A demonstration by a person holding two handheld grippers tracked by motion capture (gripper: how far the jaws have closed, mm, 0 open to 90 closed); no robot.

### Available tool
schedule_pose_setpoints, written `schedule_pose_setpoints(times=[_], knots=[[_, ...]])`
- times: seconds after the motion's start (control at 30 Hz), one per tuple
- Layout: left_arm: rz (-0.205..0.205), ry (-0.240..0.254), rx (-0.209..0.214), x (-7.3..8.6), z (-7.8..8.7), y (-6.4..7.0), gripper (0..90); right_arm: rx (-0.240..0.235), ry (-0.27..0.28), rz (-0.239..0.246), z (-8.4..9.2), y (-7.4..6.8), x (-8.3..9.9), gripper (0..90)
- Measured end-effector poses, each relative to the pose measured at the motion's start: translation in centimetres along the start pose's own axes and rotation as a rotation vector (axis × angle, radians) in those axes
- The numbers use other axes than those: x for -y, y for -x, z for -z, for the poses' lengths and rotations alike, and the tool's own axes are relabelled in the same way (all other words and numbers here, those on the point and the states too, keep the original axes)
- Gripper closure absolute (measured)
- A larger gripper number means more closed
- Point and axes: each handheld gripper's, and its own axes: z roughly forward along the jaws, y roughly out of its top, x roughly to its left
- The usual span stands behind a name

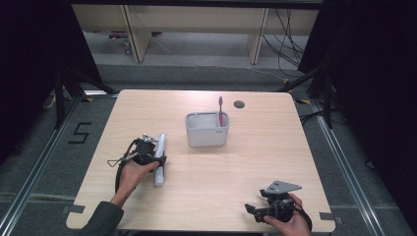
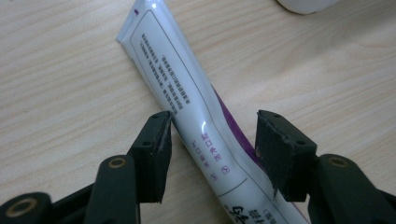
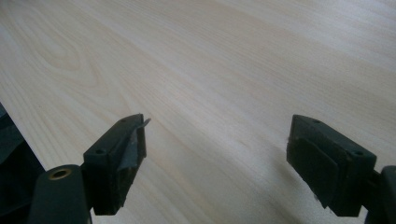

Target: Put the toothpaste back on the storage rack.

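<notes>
A white toothpaste tube (image 1: 160, 142) with purple print lies flat on the wooden table (image 1: 255, 157), left of centre. My left gripper (image 1: 153, 158) reaches over its middle. In the left gripper view the tube (image 2: 187, 88) runs slantwise between the jaws of the left gripper (image 2: 214, 140), and both pads touch its edges. It rests on the table. My right gripper (image 1: 252, 212) sits near the front right edge, held by a hand, its jaws pointing left. In the right gripper view the right gripper (image 3: 215, 135) stands open over bare wood.
A pale grey holder (image 1: 207, 135) stands at the table's middle back with a pink toothbrush (image 1: 221, 110) upright in its right side. A round cable hole (image 1: 239, 104) lies behind it. The holder's base (image 2: 308, 4) peeks in at the top of the left gripper view.
</notes>
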Motion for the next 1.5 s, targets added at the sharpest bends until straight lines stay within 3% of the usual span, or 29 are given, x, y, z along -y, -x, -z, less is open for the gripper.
schedule_pose_setpoints(times=[0.07,0.17,0.2,0.43,0.47,0.57,0.7,0.83,0.87,0.9,0.97,1.1,1.33,1.5], knots=[[-0.015,-0.025,0.0,-0.1,0.0,-0.1,46.0,-0.001,-0.003,-0.006,0.0,0.0,0.0,20.9],[-0.02,-0.023,-0.001,-0.2,-0.3,-0.1,45.9,-0.01,0.005,-0.001,0.0,0.1,0.0,21.1],[-0.033,-0.052,0.0,-0.3,-0.2,-0.1,46.6,-0.02,0.004,-0.002,0.0,0.1,0.0,21.4],[-0.074,-0.073,0.017,-0.2,-0.1,0.1,58.1,-0.021,-0.005,-0.028,0.0,0.0,0.0,21.6],[-0.075,-0.074,0.019,-0.2,-0.1,0.1,58.6,-0.026,0.008,-0.008,0.0,0.1,0.0,21.6],[-0.075,-0.084,0.025,-0.1,0.0,0.0,59.1,-0.018,0.003,-0.01,0.0,0.1,0.0,21.7],[-0.104,-0.122,0.025,-0.1,0.4,-0.2,59.7,-0.025,0.003,-0.008,0.0,0.1,0.0,21.9],[-0.122,-0.126,0.04,-0.1,0.7,-0.3,61.4,-0.024,0.003,-0.006,0.0,0.1,0.0,22.1],[-0.129,-0.133,0.045,-0.2,0.9,-0.4,70.2,-0.024,0.003,-0.003,0.0,0.1,0.0,22.1],[-0.13,-0.128,0.065,-0.3,1.1,-0.4,70.2,-0.024,0.003,-0.003,0.0,0.1,0.0,22.1],[-0.173,-0.182,0.071,-0.8,1.0,-0.3,71.7,-0.022,0.011,0.008,0.0,0.0,0.0,22.1],[-0.18,-0.239,0.085,-1.3,0.4,-0.3,70.7,-0.022,0.007,0.005,0.0,0.0,0.0,22.2],[-0.212,-0.282,0.077,-1.8,0.0,0.0,71.2,-0.018,0.004,-0.002,0.0,0.0,0.0,22.4],[-0.242,-0.33,0.07,-2.4,-0.2,0.2,71.1,-0.026,0.033,-0.011,-0.3,-0.1,0.1,22.4]])
